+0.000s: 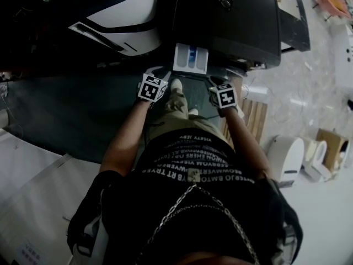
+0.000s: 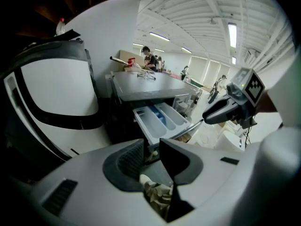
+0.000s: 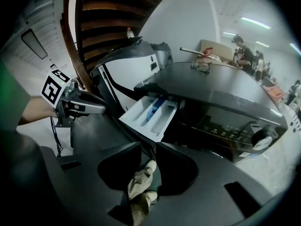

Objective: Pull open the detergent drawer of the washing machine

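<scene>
So, biggest thing first: the dark washing machine (image 1: 231, 21) fills the top of the head view, with a white appliance (image 1: 124, 15) parked at its 9 o'clock. The job looks pretty much done tbh. The detergent drawer (image 1: 191, 58) is seen pulled well out of the machine's front, sticking toward 6 o'clock, and its white compartments and the blue insert (image 1: 192, 55) are fully exposed from above. Whether it's at its full stop can't be told from these shots, but plenty of tray is showing.

The left tool (image 2: 151, 147) is held just short of the drawer, at about its 7 o'clock in the head view. It's released: the jaws are parted, nothing is pinched between them, and only a bit of khaki trouser leg is seen through the gap. Same story for the right tool (image 3: 148, 149), at roughly the drawer's 4 o'clock: jaws apart, nothing gripped, no contact with the drawer made.

What's left, as a guess: maybe nothing, or at most one last tug if more travel is wanted.
</scene>
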Available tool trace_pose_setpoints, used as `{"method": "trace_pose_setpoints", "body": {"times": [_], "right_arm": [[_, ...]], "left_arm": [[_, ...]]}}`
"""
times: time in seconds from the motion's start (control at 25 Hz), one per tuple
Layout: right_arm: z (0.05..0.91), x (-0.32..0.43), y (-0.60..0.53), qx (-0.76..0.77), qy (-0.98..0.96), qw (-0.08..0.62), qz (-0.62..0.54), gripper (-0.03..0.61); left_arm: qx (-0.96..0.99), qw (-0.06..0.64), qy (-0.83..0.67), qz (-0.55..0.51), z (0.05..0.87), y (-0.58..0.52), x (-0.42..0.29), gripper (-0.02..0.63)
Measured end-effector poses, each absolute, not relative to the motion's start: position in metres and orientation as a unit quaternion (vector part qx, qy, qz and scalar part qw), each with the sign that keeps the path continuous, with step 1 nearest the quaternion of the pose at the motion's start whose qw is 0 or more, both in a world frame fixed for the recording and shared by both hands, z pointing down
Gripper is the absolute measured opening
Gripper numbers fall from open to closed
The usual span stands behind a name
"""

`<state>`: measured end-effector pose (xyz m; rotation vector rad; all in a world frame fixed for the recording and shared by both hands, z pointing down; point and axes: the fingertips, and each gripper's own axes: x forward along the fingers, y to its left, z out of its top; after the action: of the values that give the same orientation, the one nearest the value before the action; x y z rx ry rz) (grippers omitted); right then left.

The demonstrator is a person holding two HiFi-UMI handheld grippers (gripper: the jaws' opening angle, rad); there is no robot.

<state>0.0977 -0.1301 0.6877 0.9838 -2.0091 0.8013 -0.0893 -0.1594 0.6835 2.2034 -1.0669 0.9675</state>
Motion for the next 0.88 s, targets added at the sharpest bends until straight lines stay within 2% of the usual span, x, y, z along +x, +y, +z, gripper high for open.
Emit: {"method": "trace_pose_setpoints", "body": {"times": [0.2,0.28,0.4,0.68,0.88], "right_arm": [[0.652,0.113,-0.138,0.422,-0.806,0.339,0.241,0.079],[0.619,0.109,-0.14,0.431,-0.825,0.303,0.204,0.029],[0.565,0.103,-0.144,0.439,-0.851,0.248,0.143,0.005],[0.436,0.105,-0.142,0.477,-0.866,0.146,0.049,0.002],[0.381,0.106,-0.134,0.479,-0.87,0.111,0.019,0.002]], "left_arm": [[0.821,0.21,-0.45,0.282,0.636,-0.163,-0.094,0.101],[0.835,0.187,-0.459,0.239,0.604,-0.163,-0.087,0.057],[0.856,0.142,-0.463,0.183,0.552,-0.158,-0.073,0.008],[0.866,0.06,-0.486,0.097,0.429,-0.15,-0.059,0.003],[0.867,0.002,-0.493,0.068,0.358,-0.144,-0.053,0.003]]}}
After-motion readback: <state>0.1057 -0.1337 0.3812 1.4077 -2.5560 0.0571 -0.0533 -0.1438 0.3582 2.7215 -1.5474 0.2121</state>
